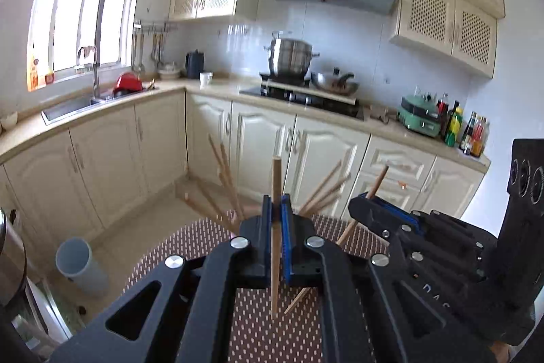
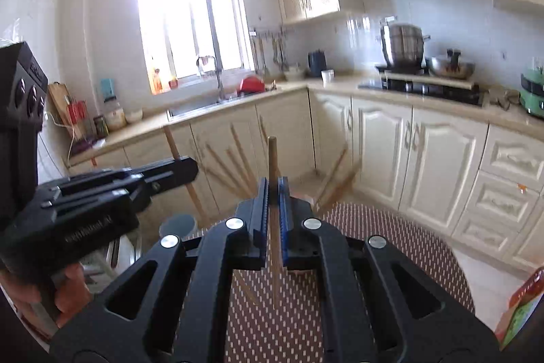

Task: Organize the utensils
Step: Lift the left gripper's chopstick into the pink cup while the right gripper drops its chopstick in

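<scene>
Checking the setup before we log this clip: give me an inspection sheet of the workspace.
Surface: brown dotted mat.
Job's things: loose chopsticks fanned beyond the grippers; grey cup lying on its side.
Clutter: red-and-green box at the mat's edge.
Grippers: left gripper and right gripper each shut on one chopstick.
Cables: nothing seen on the mat.
Surroundings: kitchen counter, sink, pot.

ahead: chopsticks fanned, blocking | right: right gripper close | left: open floor
</scene>
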Demonstrator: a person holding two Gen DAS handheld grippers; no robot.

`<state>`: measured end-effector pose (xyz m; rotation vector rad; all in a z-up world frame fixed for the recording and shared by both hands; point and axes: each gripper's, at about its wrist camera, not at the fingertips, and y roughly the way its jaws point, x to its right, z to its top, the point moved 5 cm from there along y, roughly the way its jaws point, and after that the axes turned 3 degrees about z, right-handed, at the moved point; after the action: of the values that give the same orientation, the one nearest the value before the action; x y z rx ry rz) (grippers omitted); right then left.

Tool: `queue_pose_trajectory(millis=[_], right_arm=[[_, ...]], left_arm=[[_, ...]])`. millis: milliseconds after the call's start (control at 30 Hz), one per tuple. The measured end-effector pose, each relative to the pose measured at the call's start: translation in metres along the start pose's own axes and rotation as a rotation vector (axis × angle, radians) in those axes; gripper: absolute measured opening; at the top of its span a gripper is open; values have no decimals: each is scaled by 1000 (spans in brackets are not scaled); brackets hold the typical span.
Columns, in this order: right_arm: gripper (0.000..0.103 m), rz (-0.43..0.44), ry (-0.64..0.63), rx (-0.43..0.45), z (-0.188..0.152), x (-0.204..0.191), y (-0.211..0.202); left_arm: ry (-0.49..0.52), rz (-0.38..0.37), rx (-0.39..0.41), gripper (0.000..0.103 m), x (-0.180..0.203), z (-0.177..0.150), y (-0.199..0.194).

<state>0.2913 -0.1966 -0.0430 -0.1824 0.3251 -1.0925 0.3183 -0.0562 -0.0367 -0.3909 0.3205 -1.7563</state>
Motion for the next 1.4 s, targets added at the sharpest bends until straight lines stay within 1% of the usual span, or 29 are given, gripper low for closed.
queue_pose_trajectory(millis=[67, 300, 467, 567, 633, 767, 833, 867, 933, 1000, 1100, 1200, 1267, 1400], right_arm=[[6, 1, -14, 32, 14, -2, 2], [6, -16, -23, 137, 45, 2, 11], [6, -38, -38, 188, 55, 6, 20], [6, -48, -42, 201, 56, 9, 28], [6, -47, -41, 196, 55, 9, 34], [6, -43, -44, 169, 48, 11, 47], [6, -42, -42, 153, 44, 12, 51], [6, -42, -41, 149, 43, 12, 53], [6, -40, -40, 134, 40, 12, 55], [6, -41, -37, 125, 37, 13, 56], [6, -39, -32, 108, 33, 13, 59], [6, -35, -30, 82, 27, 12, 63], [6, -36, -31, 63, 22, 11, 66], [7, -36, -32, 18, 11, 10, 73]], left_arm=[[-7, 5, 27, 6, -2, 13, 4], [-66, 5, 126, 6, -12, 52, 16], [-99, 17, 170, 6, -18, 65, 31], [-103, 15, 166, 6, -20, 62, 43], [-90, 13, 145, 6, -20, 56, 54], [-59, 16, 114, 6, -18, 43, 71], [-60, 14, 109, 7, -20, 38, 76], [-64, 3, 104, 8, -21, 37, 78], [-74, 9, 102, 31, -25, 35, 80], [-85, 29, 116, 40, -31, 33, 79], [-94, 43, 115, 41, -38, 29, 77], [-79, 102, 105, 47, -47, 27, 77], [-75, 132, 101, 48, -52, 24, 76], [-82, 174, 84, 59, -64, 16, 71]])
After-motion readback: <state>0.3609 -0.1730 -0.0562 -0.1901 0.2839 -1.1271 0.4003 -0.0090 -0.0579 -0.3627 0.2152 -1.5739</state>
